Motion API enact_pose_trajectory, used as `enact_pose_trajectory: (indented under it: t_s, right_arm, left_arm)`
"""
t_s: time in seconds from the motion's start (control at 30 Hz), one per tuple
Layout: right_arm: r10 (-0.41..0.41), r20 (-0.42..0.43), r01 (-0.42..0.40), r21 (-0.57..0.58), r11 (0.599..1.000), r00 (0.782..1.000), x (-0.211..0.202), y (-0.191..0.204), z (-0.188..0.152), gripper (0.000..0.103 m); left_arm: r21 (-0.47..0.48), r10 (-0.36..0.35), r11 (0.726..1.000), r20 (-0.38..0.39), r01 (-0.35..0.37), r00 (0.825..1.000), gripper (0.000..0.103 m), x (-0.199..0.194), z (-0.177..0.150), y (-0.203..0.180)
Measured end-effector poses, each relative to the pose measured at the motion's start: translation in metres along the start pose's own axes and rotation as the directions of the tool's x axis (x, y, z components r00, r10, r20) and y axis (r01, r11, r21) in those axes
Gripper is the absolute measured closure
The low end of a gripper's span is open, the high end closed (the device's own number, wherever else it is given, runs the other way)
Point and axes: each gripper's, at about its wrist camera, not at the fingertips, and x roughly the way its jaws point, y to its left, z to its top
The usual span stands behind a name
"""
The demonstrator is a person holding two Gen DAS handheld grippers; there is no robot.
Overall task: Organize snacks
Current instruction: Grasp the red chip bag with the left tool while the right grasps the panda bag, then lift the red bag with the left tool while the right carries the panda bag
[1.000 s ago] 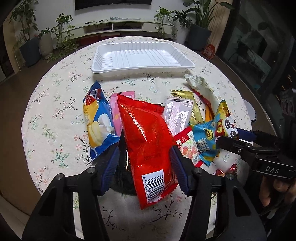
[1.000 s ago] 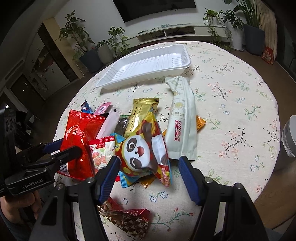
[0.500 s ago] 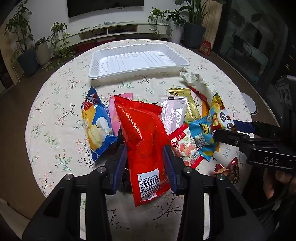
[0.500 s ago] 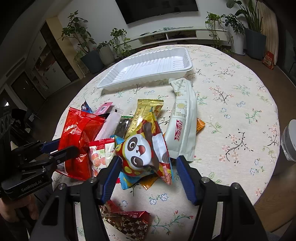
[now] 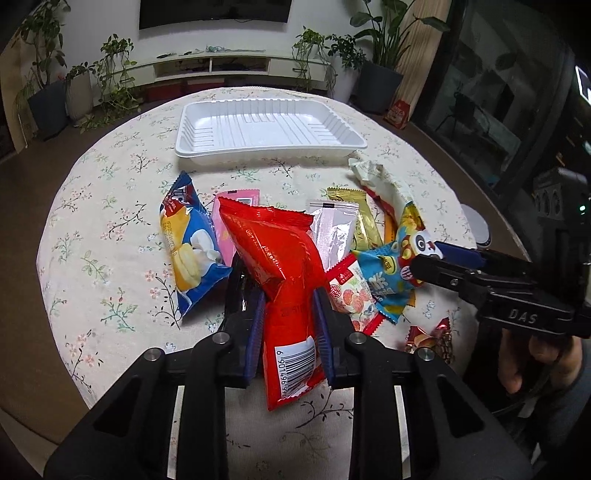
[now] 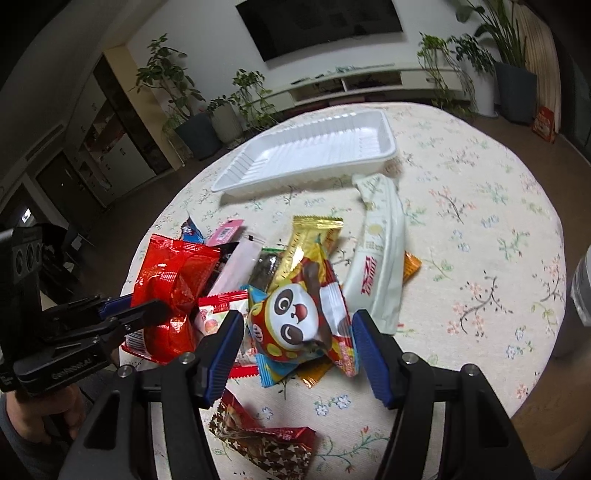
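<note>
Left gripper (image 5: 288,325) pinched on red snack bag (image 5: 275,254) near tabletop's near edge; lift clear of pile, carry level to empty white tray (image 5: 269,153) at far edge; right gripper (image 6: 297,347) parted wide, straddling panda packet (image 6: 299,321).

— What sort of place is this?
— A home living room: a round table (image 5: 110,229) under a floral cloth.
— And beyond the table?
— A wall-mounted television (image 5: 214,13) above a low white media shelf (image 5: 229,66), with potted plants (image 5: 380,74) on either side of it.
</note>
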Motion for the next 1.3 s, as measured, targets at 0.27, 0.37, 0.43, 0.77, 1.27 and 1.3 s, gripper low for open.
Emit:
enact_pose_trajectory:
  t_s: [0.27, 0.37, 0.43, 0.77, 1.27, 1.3]
  right_arm:
    - [-0.067, -0.022, 0.066, -0.031, 0.997, 0.998, 0.015, 0.005, 0.001, 0.034]
    - [-0.083, -0.004, 0.082, -0.067, 0.994, 0.997, 0.016, 0.009, -0.001, 0.047]
    - [-0.086, 0.012, 0.087, -0.104, 0.991, 0.996, 0.015, 0.015, -0.002, 0.053]
    - [-0.081, 0.068, 0.09, -0.15, 0.985, 0.994, 0.006, 0.023, -0.003, 0.077]
    - [0.161, 0.179, -0.172, 0.048, 0.984, 0.971, -0.02, -0.005, 0.012, 0.084]
    - [0.163, 0.183, -0.174, 0.048, 0.984, 0.97, -0.021, -0.005, 0.013, 0.084]
  left_arm:
    - [-0.03, -0.044, 0.999, 0.034, 0.045, 0.998, 0.079, -0.011, -0.009, 0.005]
    - [-0.038, -0.056, 0.998, 0.045, 0.058, 0.997, 0.079, -0.015, -0.012, 0.007]
    - [-0.05, -0.067, 0.996, 0.055, 0.07, 0.996, 0.079, -0.018, -0.015, 0.009]
    - [-0.076, -0.081, 0.993, 0.079, 0.087, 0.994, 0.079, -0.03, -0.022, 0.012]
    - [-0.099, -0.094, 0.99, 0.105, 0.104, 0.99, 0.081, -0.043, -0.021, 0.016]
    - [-0.1, -0.094, 0.989, 0.106, 0.105, 0.99, 0.081, -0.044, -0.021, 0.016]
